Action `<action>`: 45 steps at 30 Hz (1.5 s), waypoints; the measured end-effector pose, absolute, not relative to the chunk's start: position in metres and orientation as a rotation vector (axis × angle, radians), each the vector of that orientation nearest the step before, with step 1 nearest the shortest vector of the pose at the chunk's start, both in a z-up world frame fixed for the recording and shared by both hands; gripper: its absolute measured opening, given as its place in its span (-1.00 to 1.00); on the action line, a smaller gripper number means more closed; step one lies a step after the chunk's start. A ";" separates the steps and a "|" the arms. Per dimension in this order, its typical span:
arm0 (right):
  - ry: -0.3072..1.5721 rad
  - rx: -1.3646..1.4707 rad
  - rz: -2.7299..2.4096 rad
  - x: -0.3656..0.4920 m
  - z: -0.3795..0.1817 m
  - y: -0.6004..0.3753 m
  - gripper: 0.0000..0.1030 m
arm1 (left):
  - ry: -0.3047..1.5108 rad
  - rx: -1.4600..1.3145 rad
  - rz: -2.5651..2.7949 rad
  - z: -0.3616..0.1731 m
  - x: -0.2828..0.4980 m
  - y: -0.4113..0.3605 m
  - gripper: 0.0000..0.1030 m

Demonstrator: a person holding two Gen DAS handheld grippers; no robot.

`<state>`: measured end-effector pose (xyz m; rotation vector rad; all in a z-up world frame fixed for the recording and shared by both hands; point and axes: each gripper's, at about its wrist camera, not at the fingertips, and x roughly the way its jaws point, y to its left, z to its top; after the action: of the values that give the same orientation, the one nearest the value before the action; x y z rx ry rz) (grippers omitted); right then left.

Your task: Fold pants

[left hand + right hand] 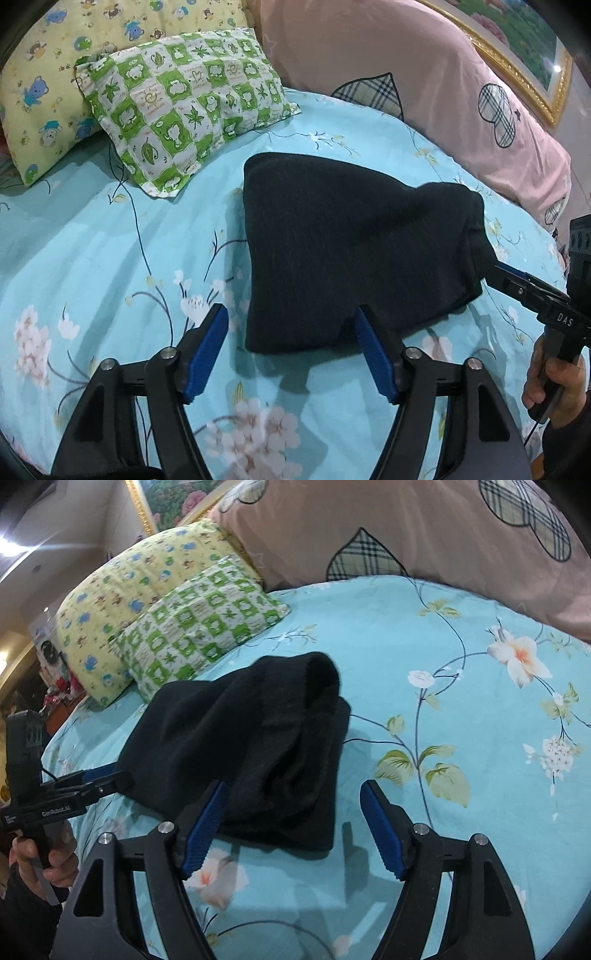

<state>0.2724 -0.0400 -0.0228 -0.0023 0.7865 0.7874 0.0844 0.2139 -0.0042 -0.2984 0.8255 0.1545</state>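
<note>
On the floral blue bedsheet, the folded black pants are laid flat. Both the left gripper and the right gripper are spread wide at the bundle's near edge; nothing is gripped.

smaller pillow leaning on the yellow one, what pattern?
Green and white checks with leaves and little animals on the smaller pillow; clearest in the left wrist view.

Even indoor light, fisheye-warped edges

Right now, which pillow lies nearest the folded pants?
The green-and-white checked pillow; it lies closest to the black pants, in front of the yellow bear-print pillow.
</note>
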 end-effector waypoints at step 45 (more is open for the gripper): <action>0.718 -0.193 0.842 0.202 -0.045 -0.006 0.82 | 0.825 -0.139 0.275 -0.023 0.058 0.182 0.64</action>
<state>0.2023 -0.0059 -0.0452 -0.1935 0.7184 0.8415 0.0584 0.1816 -0.0230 -0.1386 0.8252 0.2746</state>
